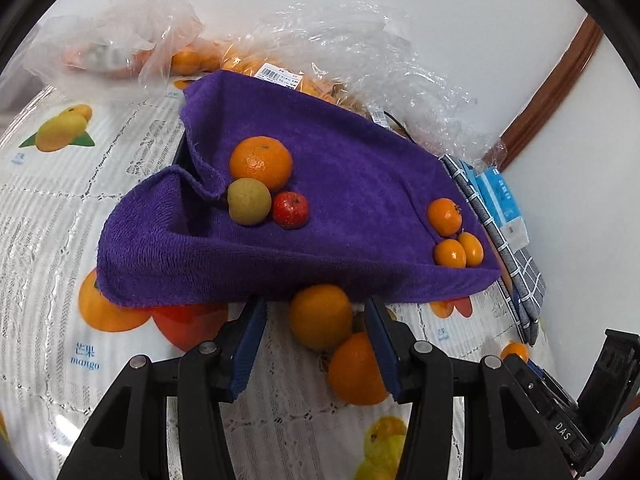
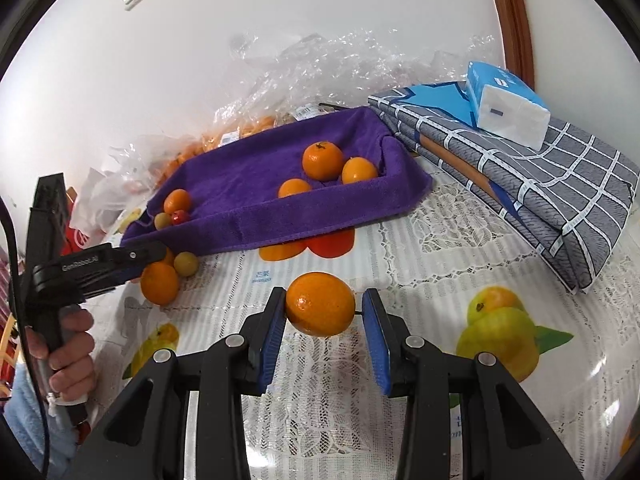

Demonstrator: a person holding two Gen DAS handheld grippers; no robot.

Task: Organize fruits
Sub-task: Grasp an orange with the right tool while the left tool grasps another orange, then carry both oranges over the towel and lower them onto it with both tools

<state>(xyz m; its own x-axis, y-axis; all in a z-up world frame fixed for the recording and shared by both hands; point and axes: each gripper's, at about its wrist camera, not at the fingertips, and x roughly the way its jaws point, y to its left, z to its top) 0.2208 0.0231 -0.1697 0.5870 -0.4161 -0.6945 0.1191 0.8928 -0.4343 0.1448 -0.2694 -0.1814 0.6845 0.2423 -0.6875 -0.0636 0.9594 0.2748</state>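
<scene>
So, from your left wrist view, the left gripper [image 1: 316, 340] is spread wide with nothing in it, its blue pads on either side of two oranges [image 1: 320, 316] sitting on the tablecloth [image 1: 52, 240] right at the front edge of the purple towel tray [image 1: 352, 168]. I'd center on the nearer-to-the-tray orange and squeeze slowly so its neighbour doesn't roll off. Over in the right wrist view, your right gripper [image 2: 323, 310] has an orange [image 2: 320, 304] between its pads; one pad touches, the other shows a sliver of gap, so the hold looks loose to me. Firm that up before lifting, then carry it over the tray's near wall and set it by the three oranges [image 2: 322, 160] at the right end.
</scene>
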